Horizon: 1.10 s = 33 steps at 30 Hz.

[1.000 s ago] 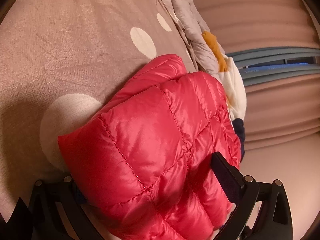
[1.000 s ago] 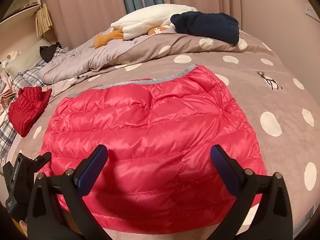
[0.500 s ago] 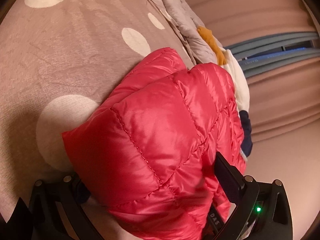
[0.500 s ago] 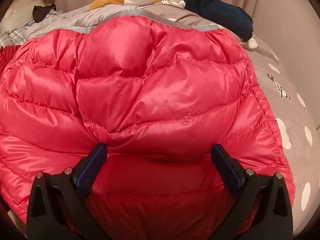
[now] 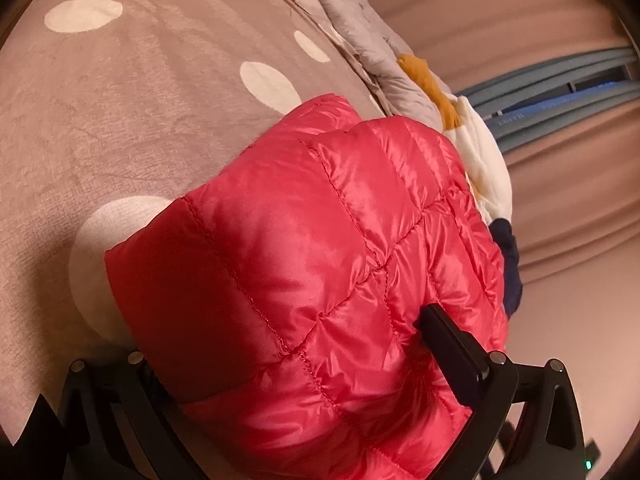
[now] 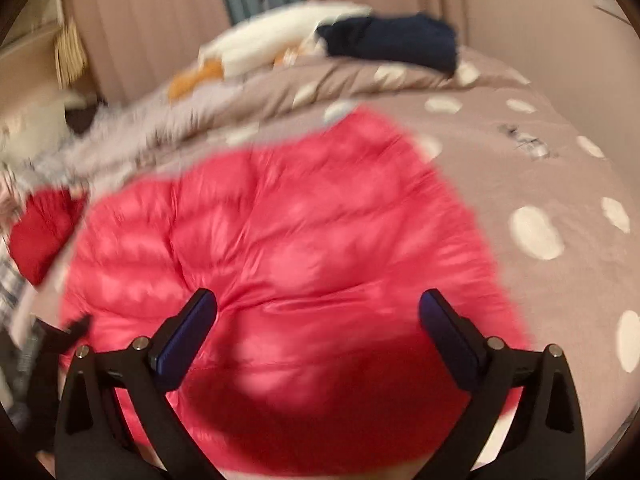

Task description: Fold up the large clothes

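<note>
Red jacket [image 5: 320,260] over left tool [image 5: 288,364]; right tool [image 6: 318,316] agape.

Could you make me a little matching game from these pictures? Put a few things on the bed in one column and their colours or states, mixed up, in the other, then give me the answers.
Things:
1. puffy jacket
2. bedspread
3. folded garment at the far end of the bed
4. right claw

Descriptions:
A. taupe with pale dots
B. dark navy
C. open, holding nothing
D. shiny red, quilted

Pairs: 1-D, 2-A, 3-B, 4-C
</note>
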Motion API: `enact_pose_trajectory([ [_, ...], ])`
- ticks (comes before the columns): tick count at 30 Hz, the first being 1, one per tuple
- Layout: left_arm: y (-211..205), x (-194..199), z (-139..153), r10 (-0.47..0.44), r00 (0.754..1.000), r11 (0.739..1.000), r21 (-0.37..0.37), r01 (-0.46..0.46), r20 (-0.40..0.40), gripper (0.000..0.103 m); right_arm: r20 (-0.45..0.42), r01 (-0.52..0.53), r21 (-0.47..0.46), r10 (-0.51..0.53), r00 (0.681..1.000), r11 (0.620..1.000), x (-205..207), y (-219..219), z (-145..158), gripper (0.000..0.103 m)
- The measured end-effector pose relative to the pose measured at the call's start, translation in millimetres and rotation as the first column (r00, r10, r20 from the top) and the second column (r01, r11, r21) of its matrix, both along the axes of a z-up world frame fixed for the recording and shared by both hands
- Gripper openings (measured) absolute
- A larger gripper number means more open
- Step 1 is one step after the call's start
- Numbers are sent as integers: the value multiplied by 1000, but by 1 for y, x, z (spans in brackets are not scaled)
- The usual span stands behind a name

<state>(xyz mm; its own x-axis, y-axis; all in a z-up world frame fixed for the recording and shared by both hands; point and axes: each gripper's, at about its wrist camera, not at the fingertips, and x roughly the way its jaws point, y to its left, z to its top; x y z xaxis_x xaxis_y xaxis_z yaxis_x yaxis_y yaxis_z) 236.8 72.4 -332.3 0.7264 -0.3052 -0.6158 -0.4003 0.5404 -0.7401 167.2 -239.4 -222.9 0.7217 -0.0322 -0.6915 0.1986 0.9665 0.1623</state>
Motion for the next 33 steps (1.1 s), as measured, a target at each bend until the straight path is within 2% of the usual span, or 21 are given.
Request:
enact_pose_trajectory([
  [3,0,0,0,-6,1000,1000,15,6,-7,97,27,124,1,-124,992,992,-17,-38,3,103],
  [6,2,1,1,-16,1000,1000,18,16,-19,89,-33,224,108,-221,975,969,-16,-74,-16,103],
  [8,4,0,2,-16,1000,1000,6,17,-21,83,-113,276,261,-255,960,925,-11,-102,-42,103],
  [9,6,0,2,-21,1000,1000,-10,21,-9,82,-174,279,340,-232,957,898,-7,-108,-57,103],
  [11,6,2,3,-50,999,999,-18,50,6,79,-232,259,485,-163,959,835,-4,-108,-86,103],
  [12,7,5,3,-66,998,997,-30,66,15,79,-199,268,452,-197,960,851,-6,-101,-85,103],
  [13,7,7,1,-82,997,995,-50,82,18,78,-184,251,426,-188,965,869,-5,-91,-82,102],
  [14,7,11,-3,-100,995,991,-84,101,18,70,-175,214,427,-152,973,879,-2,-82,-81,100],
  [15,9,12,-7,-105,994,987,-123,107,17,67,-159,180,425,-123,980,887,-1,-71,-80,94],
  [17,16,11,-16,-101,994,969,-225,105,28,55,-146,187,406,-139,979,894,-4,-61,-80,84],
  [18,19,11,-18,-103,994,959,-262,108,34,52,-132,186,424,-143,981,886,-7,-60,-80,76],
  [19,22,12,-18,-103,994,954,-280,109,38,46,-123,176,468,-133,983,866,-10,-63,-83,62],
  [20,23,11,-16,-100,994,953,-284,108,44,41,-122,167,516,-120,985,840,-9,-67,-86,57],
  [21,25,11,-12,-97,994,956,-272,107,51,39,-120,151,584,-99,988,798,-9,-70,-89,50],
  [23,24,8,5,-87,995,980,-174,95,55,36,-111,117,617,-61,992,778,-10,-70,-92,46],
  [24,23,5,18,-77,995,993,-89,82,58,36,-112,95,609,-34,993,787,-8,-61,-92,46],
  [26,18,-3,39,-64,996,996,65,60,64,36,-112,55,575,12,994,816,-7,-38,-88,46],
  [28,17,-14,61,-27,995,978,210,7,94,36,-112,-32,508,103,988,861,-3,-6,-86,46],
  [29,18,-18,68,-16,994,969,248,-12,109,36,-116,-55,493,127,985,869,-1,4,-87,46],
  [31,25,-25,77,-2,991,963,267,-35,137,35,-119,-102,470,178,977,877,4,26,-89,46],
  [33,36,-30,80,-10,986,978,206,-25,168,35,-118,-108,470,184,976,876,6,34,-92,48],
])
